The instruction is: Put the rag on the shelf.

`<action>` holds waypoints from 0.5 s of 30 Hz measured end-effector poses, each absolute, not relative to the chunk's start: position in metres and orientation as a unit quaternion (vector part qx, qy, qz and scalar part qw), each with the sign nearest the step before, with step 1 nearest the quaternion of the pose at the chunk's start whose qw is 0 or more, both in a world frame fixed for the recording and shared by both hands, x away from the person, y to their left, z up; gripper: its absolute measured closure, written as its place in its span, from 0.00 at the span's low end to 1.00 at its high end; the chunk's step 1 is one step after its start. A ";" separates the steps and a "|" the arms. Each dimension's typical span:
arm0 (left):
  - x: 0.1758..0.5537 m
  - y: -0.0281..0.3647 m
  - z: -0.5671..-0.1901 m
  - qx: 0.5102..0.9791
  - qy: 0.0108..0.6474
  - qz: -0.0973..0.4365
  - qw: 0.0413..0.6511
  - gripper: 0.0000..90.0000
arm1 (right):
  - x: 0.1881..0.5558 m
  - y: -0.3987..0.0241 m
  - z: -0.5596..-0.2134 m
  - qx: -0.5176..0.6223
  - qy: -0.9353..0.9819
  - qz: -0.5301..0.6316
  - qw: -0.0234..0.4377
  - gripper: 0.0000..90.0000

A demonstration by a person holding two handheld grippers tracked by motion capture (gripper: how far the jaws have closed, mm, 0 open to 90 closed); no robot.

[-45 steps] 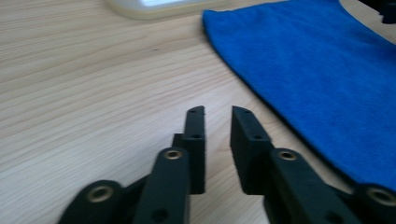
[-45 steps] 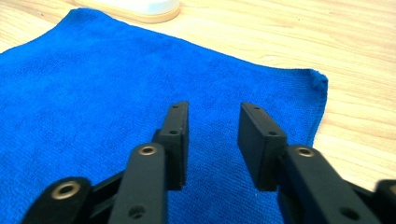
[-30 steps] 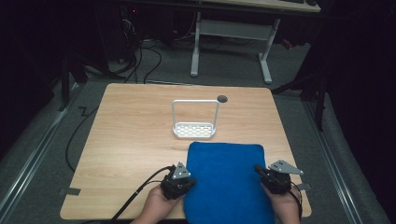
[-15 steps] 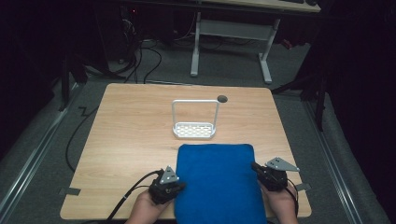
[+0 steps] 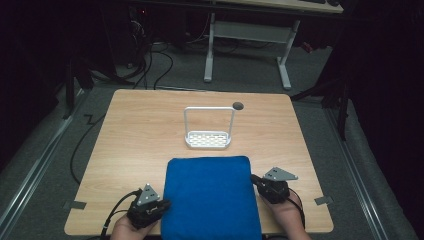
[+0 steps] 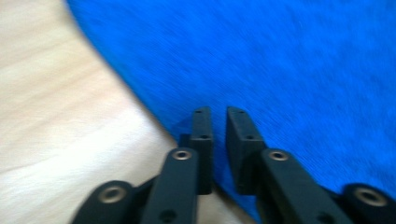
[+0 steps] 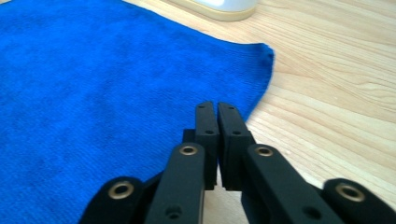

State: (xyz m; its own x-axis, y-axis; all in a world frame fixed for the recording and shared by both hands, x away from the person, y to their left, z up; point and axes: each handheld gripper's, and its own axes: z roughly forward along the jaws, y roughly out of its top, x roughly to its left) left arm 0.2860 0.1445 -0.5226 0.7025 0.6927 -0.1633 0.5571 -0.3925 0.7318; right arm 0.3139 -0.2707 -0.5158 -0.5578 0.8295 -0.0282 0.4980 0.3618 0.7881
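- Pale wood-grain table (image 5: 130, 150) first: flat, smooth top, a small dark round spot (image 5: 238, 105) near the far edge.
- Blue cloth (image 5: 210, 197) next, spread flat on the near half, between both hands, near edge at or over the table's front, rounded far corners just short of the rack.
- Fuzzy, fine-napped weave in the right gripper view (image 7: 116, 84); likely light, limp and grippy rather than slick, sure to sag and fold once lifted.
- Best hold judged to be at the side edges or corners, pinching the hem, not the middle.
- White rack (image 5: 208, 131) beyond: thin upright frame over a perforated oblong tray, stiff-looking, apart from the cloth.
- Left gripper (image 5: 159, 205) at the cloth's left edge; in its own view (image 6: 218, 135) jaws nearly together over the hem with a slim gap, blurred, cannot tell whether fabric sits between.
- Right gripper (image 5: 256, 180) at the right edge; in its own view (image 7: 217, 126) jaws pressed together right at the cloth's border, a pinch on it not certain.
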 end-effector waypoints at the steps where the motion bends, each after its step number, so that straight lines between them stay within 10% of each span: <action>1: 0.286 0.144 -0.523 0.830 0.376 0.084 0.403 0.83 | 0.314 -0.270 -0.516 0.417 0.796 0.382 0.216 0.95; 15: 0.330 0.125 -0.530 0.837 0.362 0.099 0.398 0.70 | 0.339 -0.257 -0.529 0.436 0.806 0.339 0.210 0.84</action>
